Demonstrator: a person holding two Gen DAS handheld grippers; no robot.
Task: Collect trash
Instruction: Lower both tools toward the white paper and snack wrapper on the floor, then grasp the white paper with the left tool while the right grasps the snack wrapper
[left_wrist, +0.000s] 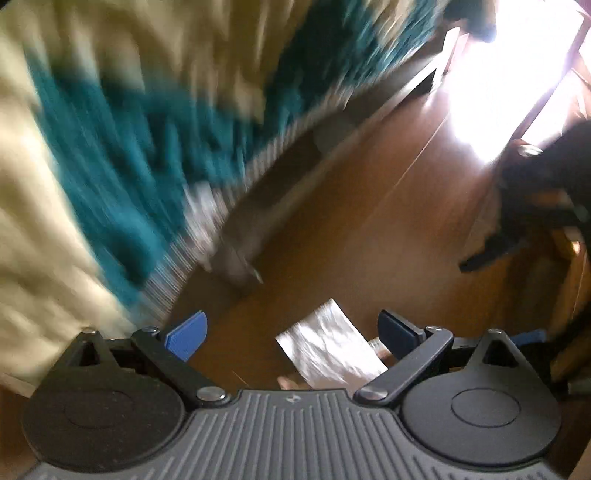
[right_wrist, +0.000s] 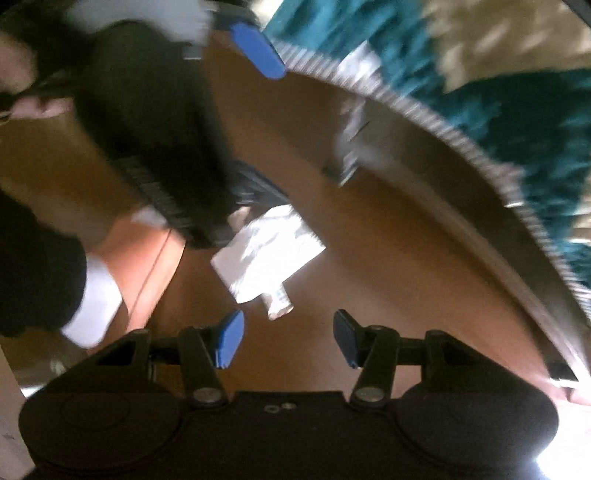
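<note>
Pointing steeply down at a brown wooden floor (left_wrist: 369, 206), both handheld grippers hang with fingers released and nothing between them. The left gripper (left_wrist: 291, 334) spreads its blue fingers (left_wrist: 186, 334) wide above a crumpled white wrapper (left_wrist: 328, 347) lying flat on the floor, just right of the midline between them. The right gripper (right_wrist: 288, 338) holds its fingers moderately apart, and the same wrapper (right_wrist: 267, 247) lies a little beyond their tips, slightly to the left, with a small white capped piece (right_wrist: 277, 302) at its near edge. In the right wrist view the left gripper (right_wrist: 177, 140) appears as a dark blurred body to the wrapper's far left. A teal-and-cream shag rug (left_wrist: 122, 122) with a striped fringe (left_wrist: 207, 229) borders the floor on the left; a second whitish scrap (right_wrist: 351, 147), too blurred to identify, lies near its edge.
</note>
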